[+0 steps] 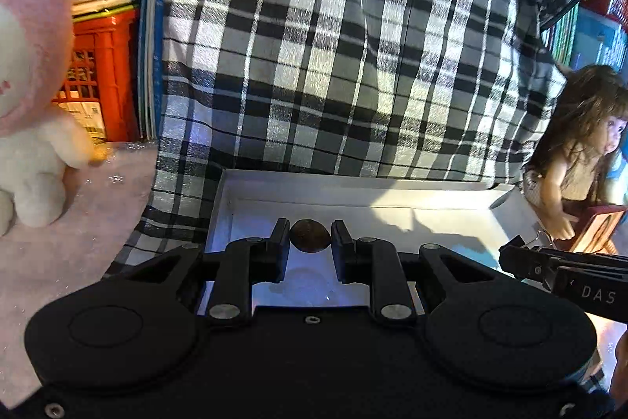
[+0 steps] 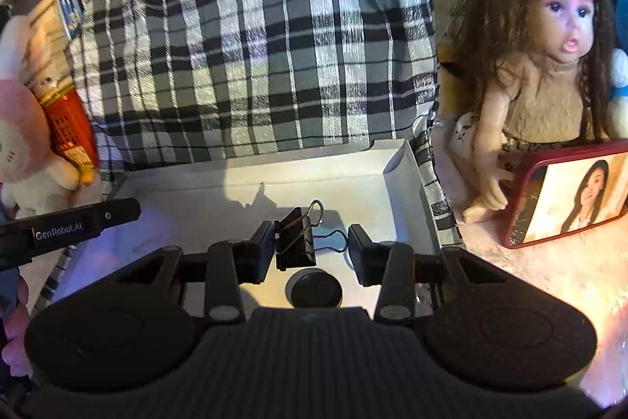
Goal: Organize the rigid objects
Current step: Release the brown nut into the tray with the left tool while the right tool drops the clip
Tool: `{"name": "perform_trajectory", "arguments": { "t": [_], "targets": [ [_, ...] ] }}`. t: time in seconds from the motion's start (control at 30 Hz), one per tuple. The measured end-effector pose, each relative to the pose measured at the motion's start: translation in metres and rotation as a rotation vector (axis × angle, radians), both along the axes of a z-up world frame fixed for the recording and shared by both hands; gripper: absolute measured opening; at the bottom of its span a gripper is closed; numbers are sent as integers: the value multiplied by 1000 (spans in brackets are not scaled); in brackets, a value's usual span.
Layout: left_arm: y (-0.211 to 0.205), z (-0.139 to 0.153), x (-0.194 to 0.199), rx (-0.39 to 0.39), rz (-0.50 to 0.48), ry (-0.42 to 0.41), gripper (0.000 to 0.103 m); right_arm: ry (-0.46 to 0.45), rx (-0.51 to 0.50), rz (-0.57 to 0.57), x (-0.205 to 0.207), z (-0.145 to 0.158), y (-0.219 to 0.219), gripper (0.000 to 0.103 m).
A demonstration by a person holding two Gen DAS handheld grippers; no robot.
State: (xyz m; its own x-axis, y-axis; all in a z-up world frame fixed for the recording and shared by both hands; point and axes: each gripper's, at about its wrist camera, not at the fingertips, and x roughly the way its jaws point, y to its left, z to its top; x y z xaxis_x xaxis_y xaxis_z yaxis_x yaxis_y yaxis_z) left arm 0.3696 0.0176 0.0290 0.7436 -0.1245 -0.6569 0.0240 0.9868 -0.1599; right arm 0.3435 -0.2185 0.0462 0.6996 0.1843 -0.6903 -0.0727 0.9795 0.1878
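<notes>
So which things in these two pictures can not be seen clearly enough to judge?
- Left wrist view: the round brown object between the left gripper fingers is too small to name, and pad contact is unclear.
- Right wrist view: the gripper body hides the near part of the white box, below the black disc.
- Right wrist view: the frame's edge cuts off the red photo frame.

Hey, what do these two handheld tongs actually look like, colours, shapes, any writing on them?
Both tongs are matte black plastic. The left tongs have two flat rectangular fingers on hinged link bars with silver pivot pins, round discs either side, and a smooth body. The right tongs match but have a ribbed body. White lettering shows on their sides: "GenRobot.AI" on the left, "DAS" on the right. No cables or sleeves visible.
</notes>
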Motion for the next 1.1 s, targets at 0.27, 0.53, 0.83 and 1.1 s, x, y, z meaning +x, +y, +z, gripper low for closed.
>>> {"name": "perform_trajectory", "arguments": {
  "t": [0.27,0.53,0.83,1.1],
  "targets": [
    [0,-11,19,-13,17,51,21,29,-33,-2,15,-13,2,45],
    [-7,-20,26,8,3,64,21,39,-61,13,23,-24,11,46],
    [-7,-25,31,-13,8,87,22,31,-84,1,27,-33,16,46],
    [-4,-26,32,-5,8,96,22,28,-80,1,27,-36,15,46]
  ]
}}
